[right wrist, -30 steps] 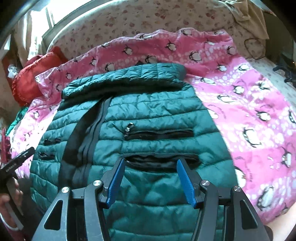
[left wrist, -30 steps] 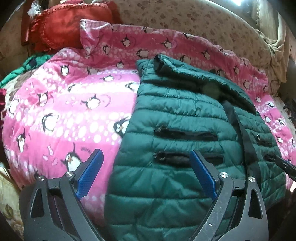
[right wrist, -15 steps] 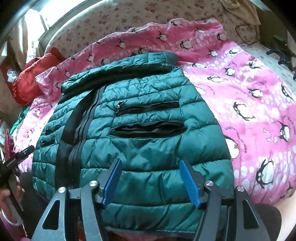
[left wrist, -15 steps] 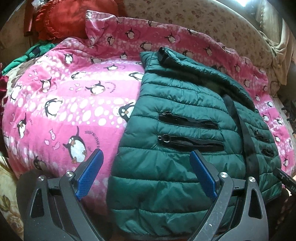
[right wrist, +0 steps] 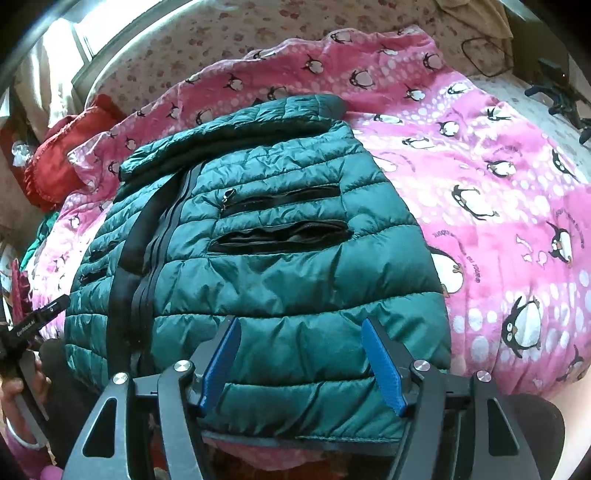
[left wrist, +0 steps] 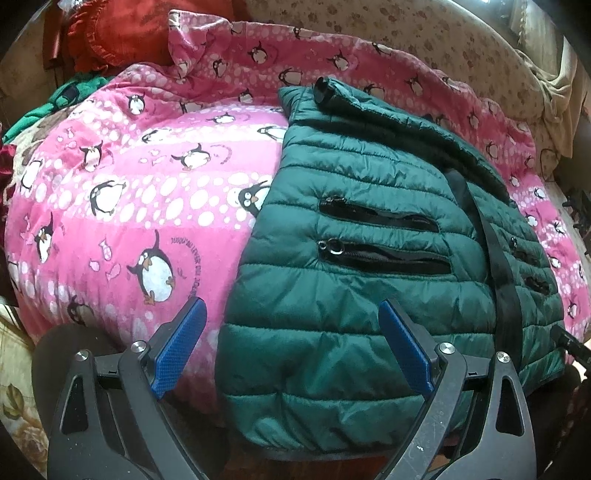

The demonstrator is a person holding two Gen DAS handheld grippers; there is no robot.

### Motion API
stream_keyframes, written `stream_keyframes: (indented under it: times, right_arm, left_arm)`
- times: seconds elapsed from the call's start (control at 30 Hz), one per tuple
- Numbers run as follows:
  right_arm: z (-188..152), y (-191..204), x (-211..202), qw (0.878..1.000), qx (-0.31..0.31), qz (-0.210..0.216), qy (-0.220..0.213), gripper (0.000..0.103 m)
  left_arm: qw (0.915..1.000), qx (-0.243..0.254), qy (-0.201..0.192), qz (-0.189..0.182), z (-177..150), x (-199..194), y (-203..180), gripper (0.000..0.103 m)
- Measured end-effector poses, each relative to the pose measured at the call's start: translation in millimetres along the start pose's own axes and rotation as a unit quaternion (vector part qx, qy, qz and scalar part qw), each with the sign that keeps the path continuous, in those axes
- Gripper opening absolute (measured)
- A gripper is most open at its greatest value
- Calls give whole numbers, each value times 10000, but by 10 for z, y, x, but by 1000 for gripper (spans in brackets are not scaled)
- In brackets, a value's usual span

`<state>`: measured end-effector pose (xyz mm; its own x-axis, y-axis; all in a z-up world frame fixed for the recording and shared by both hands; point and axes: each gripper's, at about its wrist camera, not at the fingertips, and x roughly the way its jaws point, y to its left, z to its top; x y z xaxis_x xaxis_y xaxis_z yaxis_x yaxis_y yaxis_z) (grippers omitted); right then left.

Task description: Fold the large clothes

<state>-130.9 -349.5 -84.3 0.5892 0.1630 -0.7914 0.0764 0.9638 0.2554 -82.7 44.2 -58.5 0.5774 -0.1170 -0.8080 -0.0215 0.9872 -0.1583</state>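
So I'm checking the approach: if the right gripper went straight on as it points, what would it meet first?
Most likely the green puffer jacket, near its hem; the open right gripper frames it, though depth is unclear.

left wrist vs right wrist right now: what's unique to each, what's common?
Left wrist only: the left gripper, jaws open, straddling the jacket's side edge, and green cloth at the far left of the bed.

Right wrist only: the right gripper, jaws open above the jacket's hem after just opening, nothing gripped, a black cable and a hand holding the other gripper.

Both: the green puffer jacket lying flat, the pink penguin blanket and the red cushion.
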Motion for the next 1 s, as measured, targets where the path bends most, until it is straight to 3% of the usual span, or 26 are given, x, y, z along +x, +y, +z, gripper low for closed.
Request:
stream_keyframes:
  times: [0.63,0.83,1.0]
  right_arm:
    - [50,-166,-5,9999,78,-48,126,65]
    - [64,-356,-14,9986,501,100,156,71]
    - [92,-391,-16,9988,409,42,266,71]
  left_arm:
    - [9964,-352,689,-335,-234,77,424,94]
    - [9866,-812,1090,-899,-344,218,549,94]
    - [9850,-649,1156,-1109,-380,232,420,94]
